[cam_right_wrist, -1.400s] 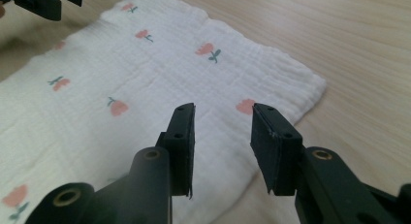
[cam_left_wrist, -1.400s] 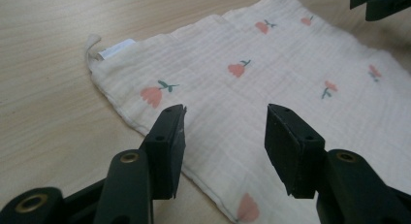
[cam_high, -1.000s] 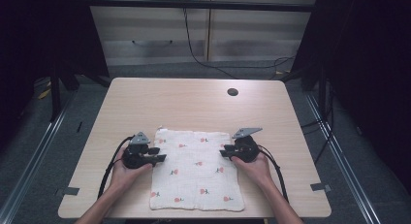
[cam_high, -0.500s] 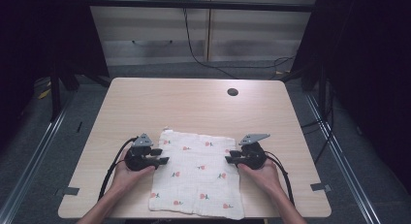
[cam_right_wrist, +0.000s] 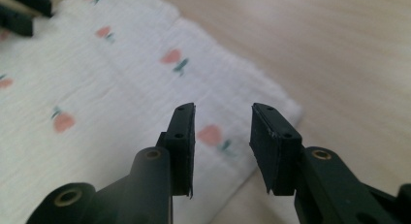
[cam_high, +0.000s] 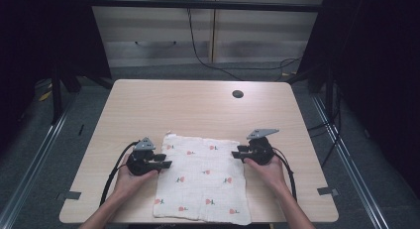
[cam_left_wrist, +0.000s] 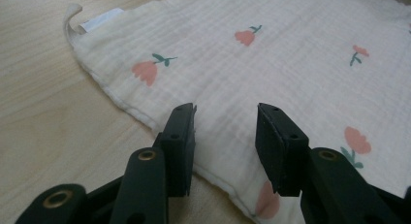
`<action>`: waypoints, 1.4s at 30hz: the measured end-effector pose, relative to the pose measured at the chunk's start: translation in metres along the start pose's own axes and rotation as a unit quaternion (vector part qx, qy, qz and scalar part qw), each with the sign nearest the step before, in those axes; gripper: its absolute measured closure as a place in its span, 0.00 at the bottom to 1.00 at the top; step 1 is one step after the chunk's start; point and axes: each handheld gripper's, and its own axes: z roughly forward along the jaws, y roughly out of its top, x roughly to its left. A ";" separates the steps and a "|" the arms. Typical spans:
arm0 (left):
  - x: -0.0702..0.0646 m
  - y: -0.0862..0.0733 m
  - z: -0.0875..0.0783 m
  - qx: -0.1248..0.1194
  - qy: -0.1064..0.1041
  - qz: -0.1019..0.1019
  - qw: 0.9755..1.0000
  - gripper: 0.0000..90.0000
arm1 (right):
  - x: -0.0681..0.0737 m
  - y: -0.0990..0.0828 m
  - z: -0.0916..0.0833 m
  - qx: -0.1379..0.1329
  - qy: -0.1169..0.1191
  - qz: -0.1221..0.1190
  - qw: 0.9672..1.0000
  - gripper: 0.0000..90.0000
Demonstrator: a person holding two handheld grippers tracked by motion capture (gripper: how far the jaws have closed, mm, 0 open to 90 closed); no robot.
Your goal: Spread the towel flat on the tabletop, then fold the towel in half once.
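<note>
Cream muslin cloth (cam_high: 200,178) with pink tulips – flat, table's (cam_high: 198,110) 6 o'clock | left gripper (cam_left_wrist: 225,132), right gripper (cam_right_wrist: 222,132) – just been closing/opening, gripping nothing | step: squaring up on edges | next: pinch both edges.

There is one table (cam_high: 198,110) and one cloth (cam_high: 200,177) on it. Two grippers are present, the left gripper (cam_high: 166,161) and the right gripper (cam_high: 236,153), each held by one hand, so two hands. The table has one dark round hole (cam_high: 237,94). On the cloth I count nine small flowers.
</note>
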 end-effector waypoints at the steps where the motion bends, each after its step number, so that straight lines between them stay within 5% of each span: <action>1: 0.000 0.000 0.000 0.000 -0.001 0.001 1.000 0.65 | -0.003 0.002 0.000 -0.001 -0.003 0.002 1.000 0.70; 8: 0.000 -0.001 0.000 -0.001 0.000 0.001 1.000 0.65 | -0.028 0.012 0.022 0.004 -0.025 0.014 1.000 0.72; 15: 0.002 -0.002 0.000 -0.007 -0.008 -0.004 1.000 0.64 | -0.035 0.014 0.033 0.012 -0.030 0.012 0.999 0.69; 24: 0.000 0.006 -0.005 -0.018 -0.002 0.004 1.000 0.56 | -0.028 0.013 0.036 0.019 -0.016 0.014 1.000 0.94; 26: 0.005 0.009 -0.011 -0.041 0.003 -0.008 0.999 0.56 | -0.029 0.013 0.037 0.012 -0.016 0.020 1.000 0.96; 32: 0.024 0.029 -0.014 -0.054 0.026 -0.021 0.998 0.57 | -0.027 0.014 0.039 0.011 -0.014 0.021 1.000 0.98; 42: 0.061 0.036 0.010 -0.036 0.050 -0.057 0.996 0.60 | -0.028 0.014 0.039 0.011 -0.009 0.019 1.000 0.98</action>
